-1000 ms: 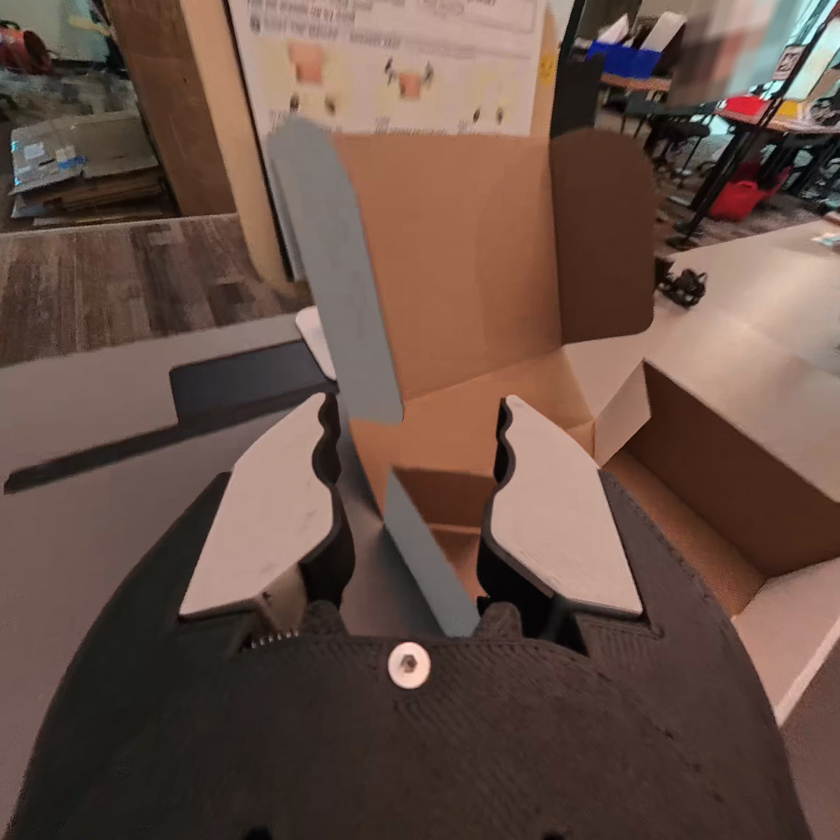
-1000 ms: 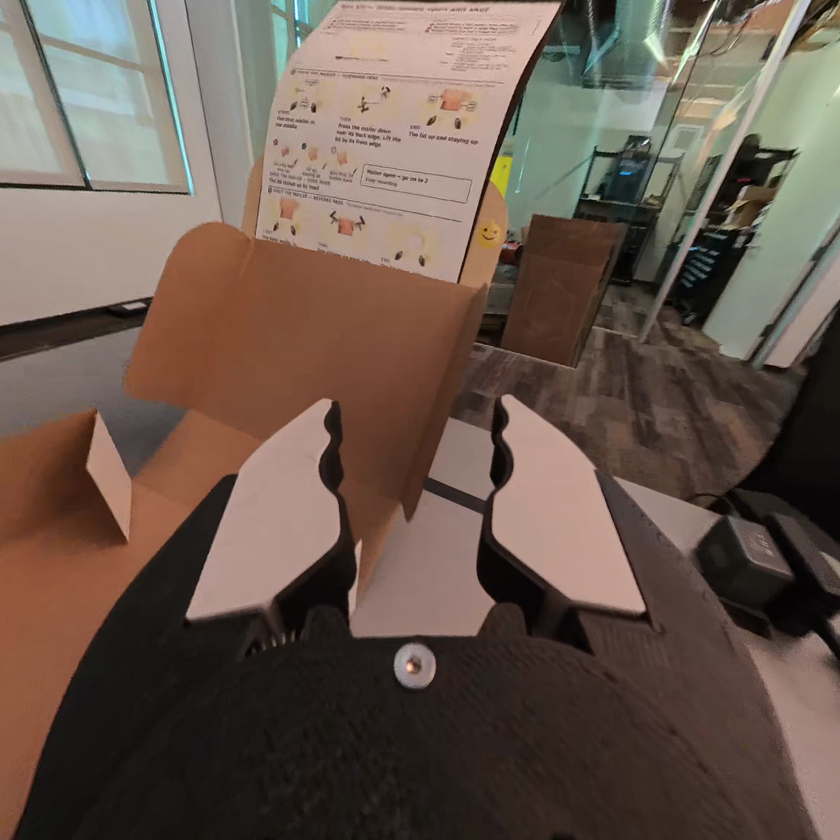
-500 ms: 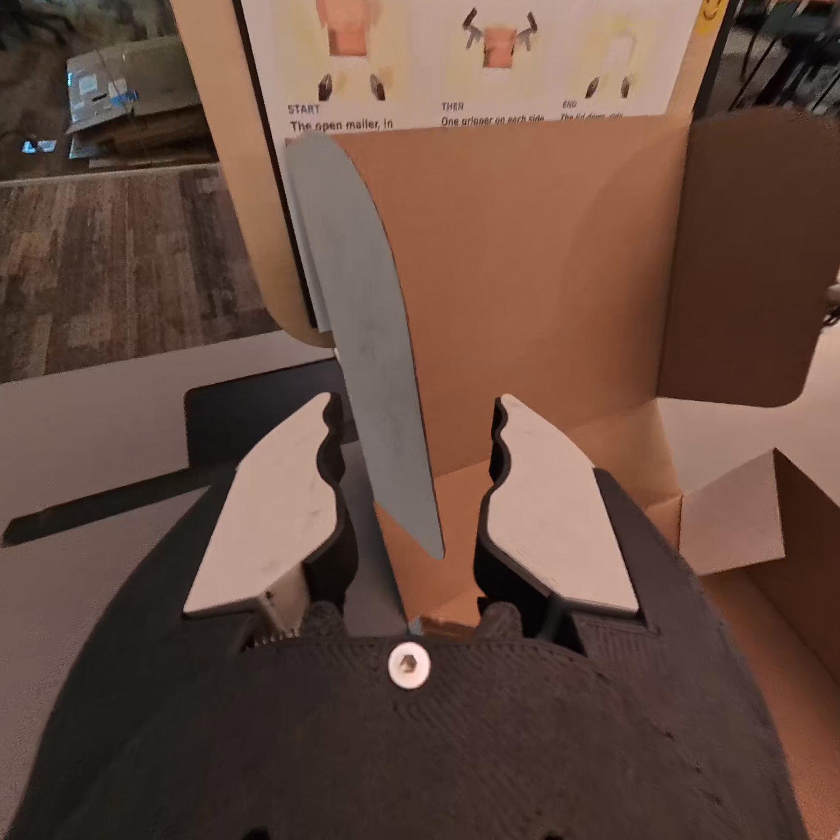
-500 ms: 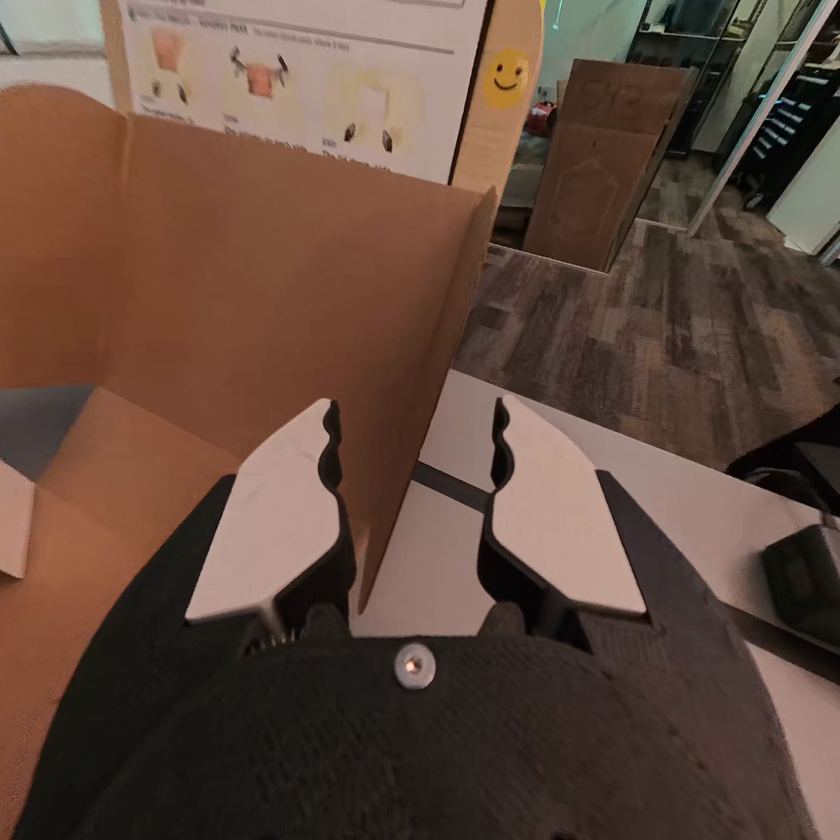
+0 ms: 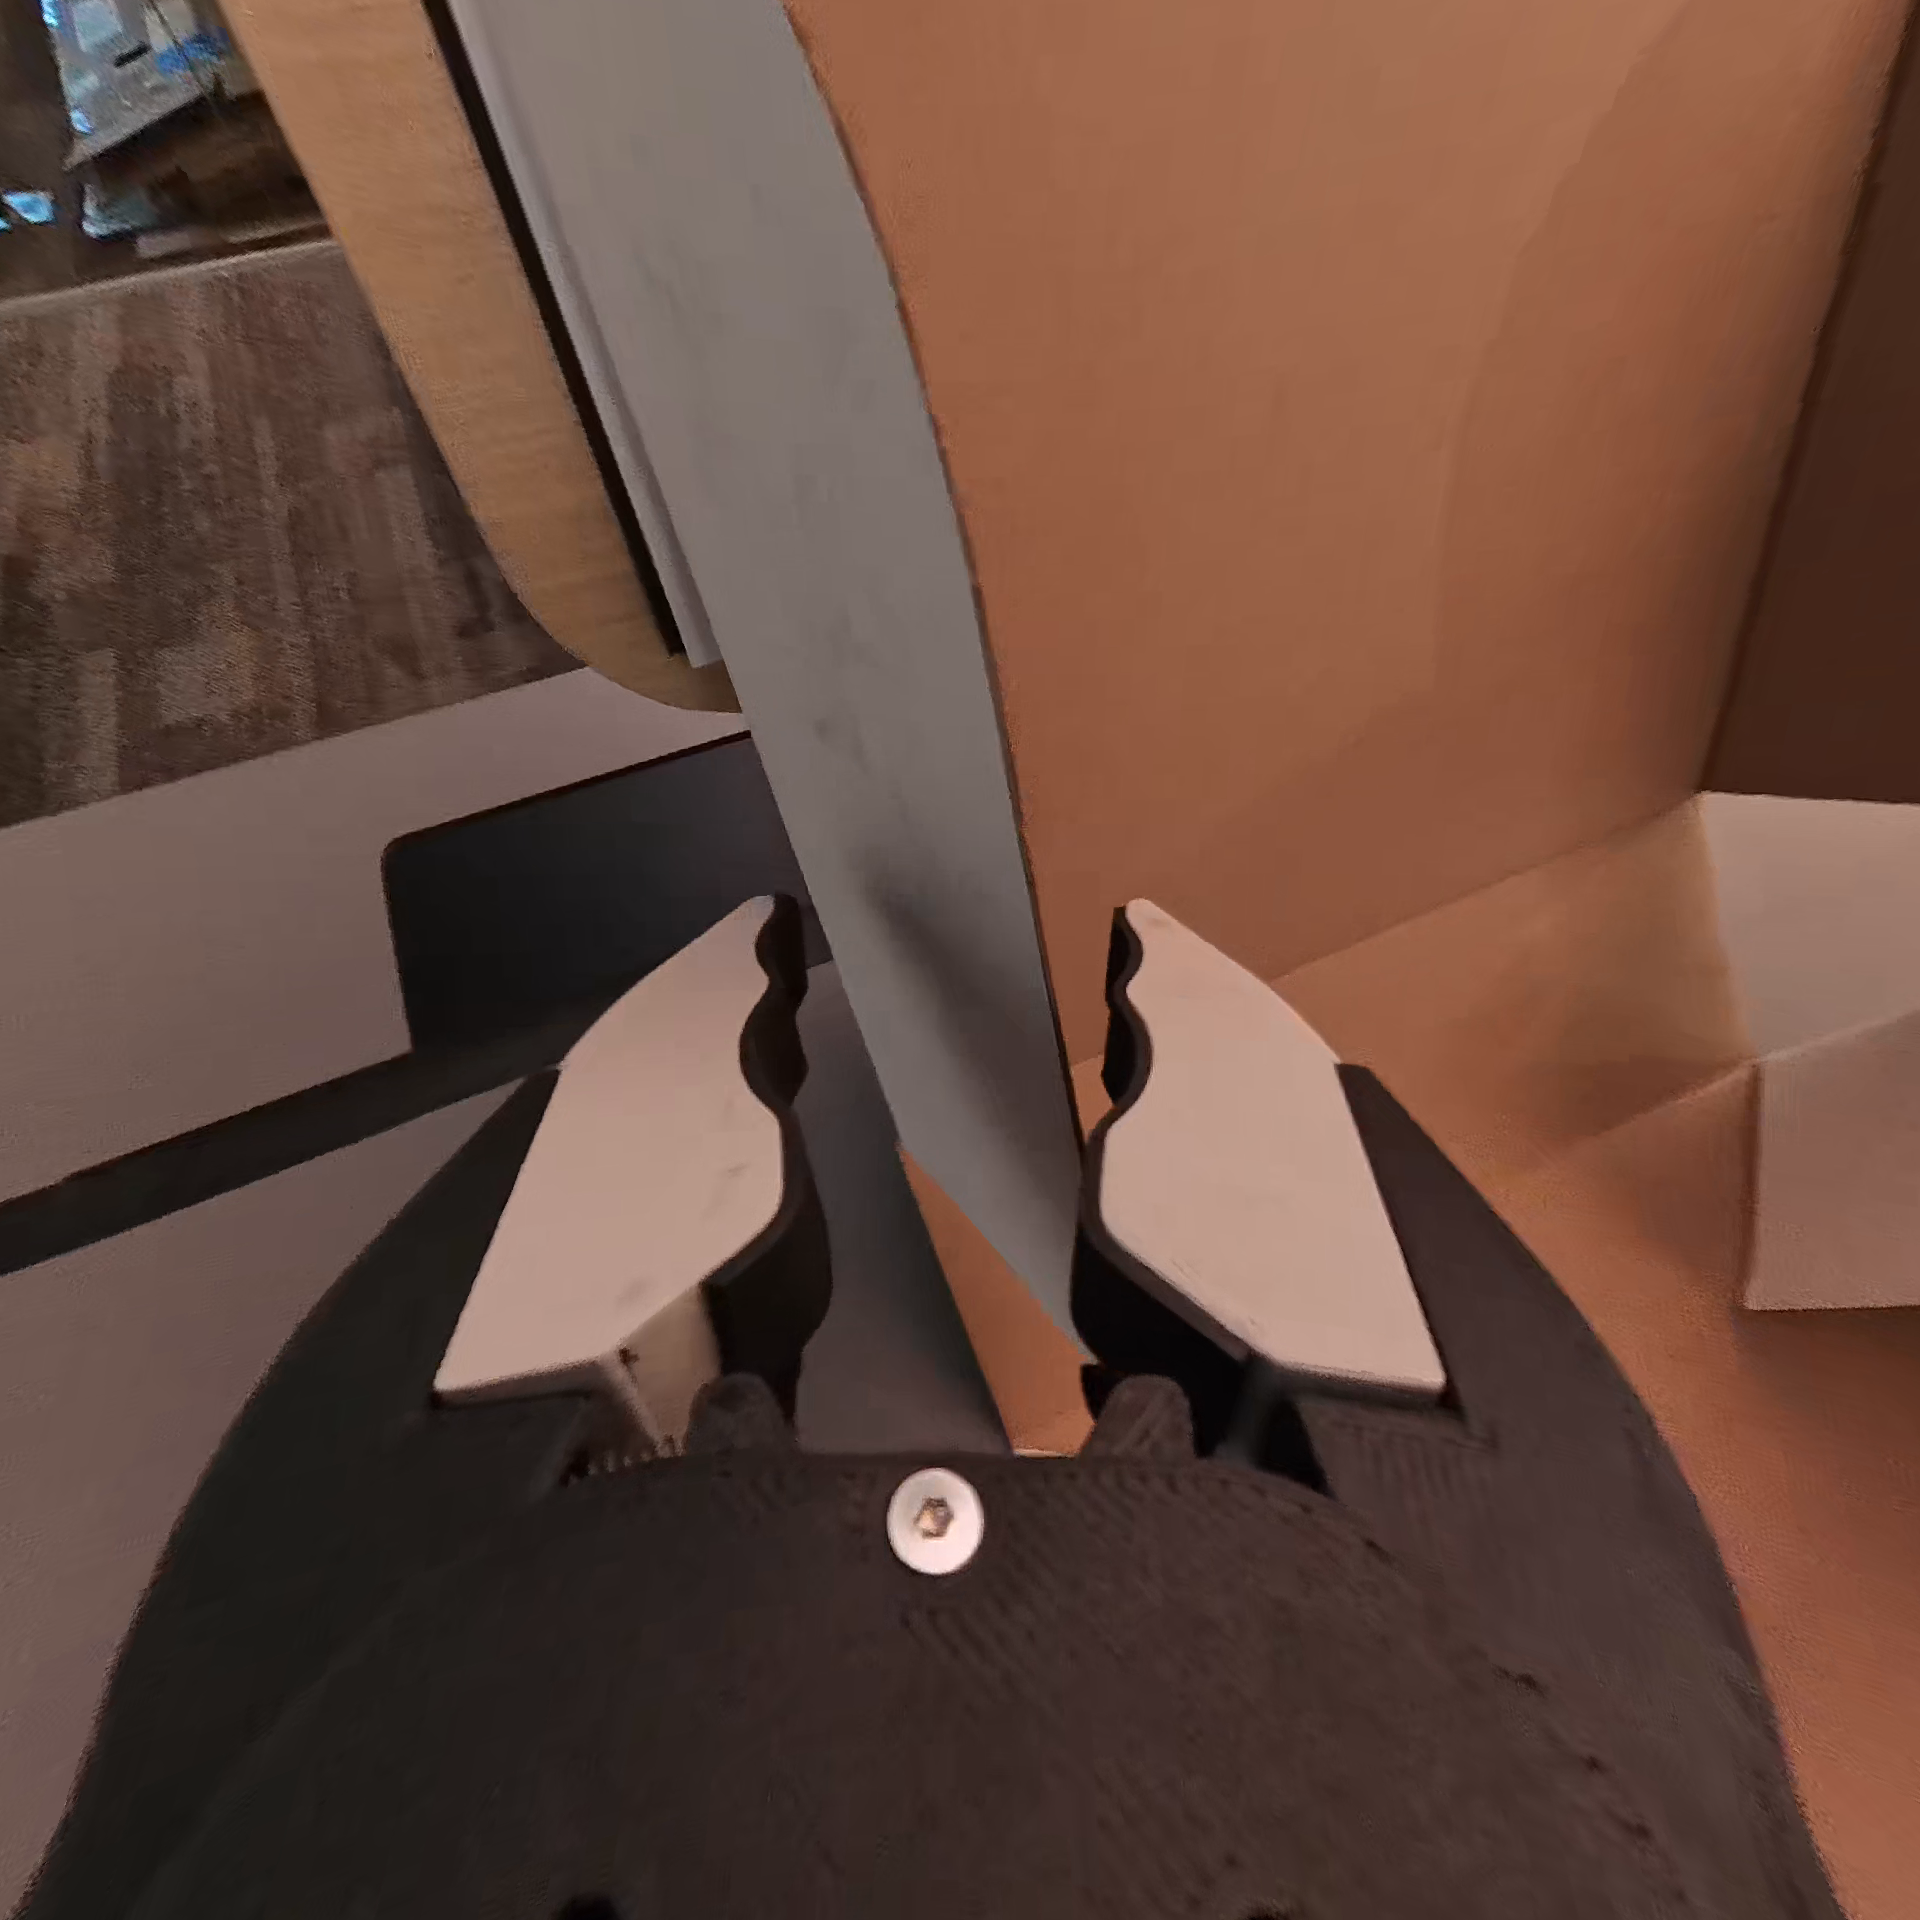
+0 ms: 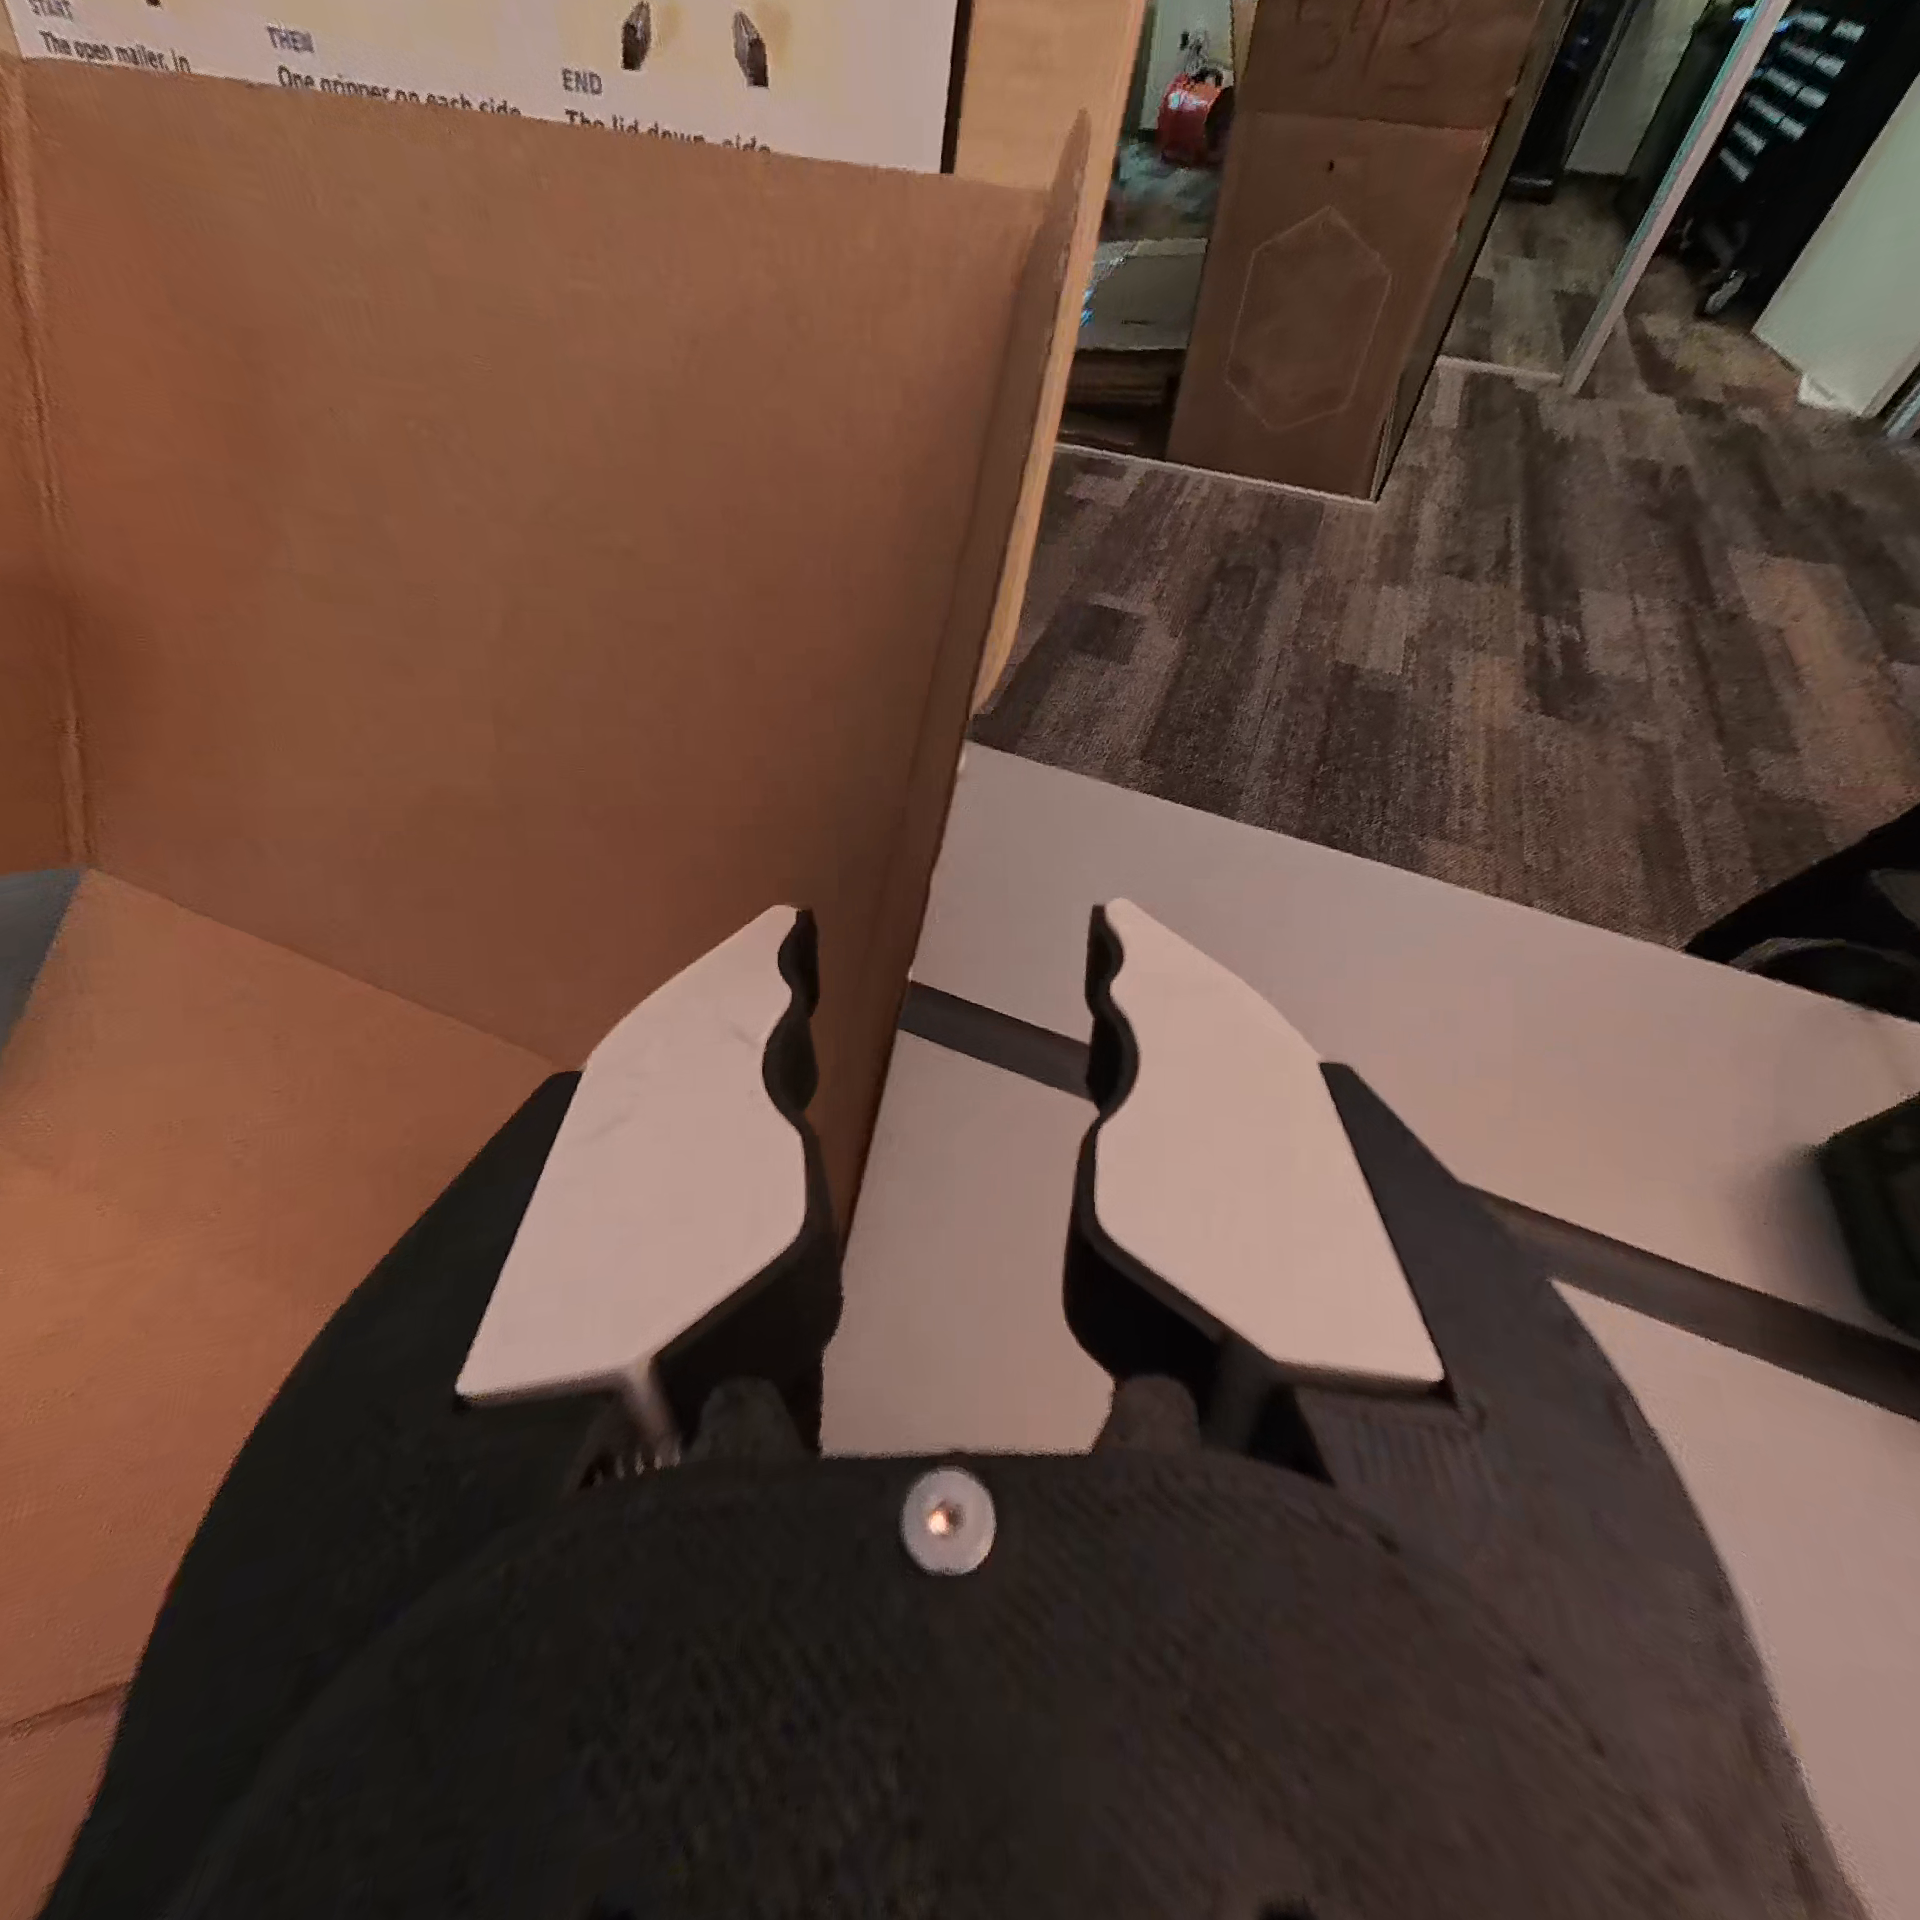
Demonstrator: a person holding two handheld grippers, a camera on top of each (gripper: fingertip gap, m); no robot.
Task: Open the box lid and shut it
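right now we hold the left gripper with its jaws apart, straddling the grey side flap of the raised box lid; the flap's lower edge runs down between the fingers and lies close against the right-hand one, though we cannot tell whether it touches. just to the right of the flap stands the lid's brown inner face, upright, and below it the box floor spreads to the right, with a small pale tab standing at its right side. left of the gripper we see the pale table with a dark strip across it, and farther off a patterned floor. our right gripper is likewise spread wide, with the lid's right edge flap standing edge-on between its fingers, close beside the left one; whether they touch we cannot tell. to the left lies the open box interior, to the right the bare table top crossed by a dark strip. behind the lid a printed sheet stands on a board, and far right a tall cardboard panel rests on the floor.
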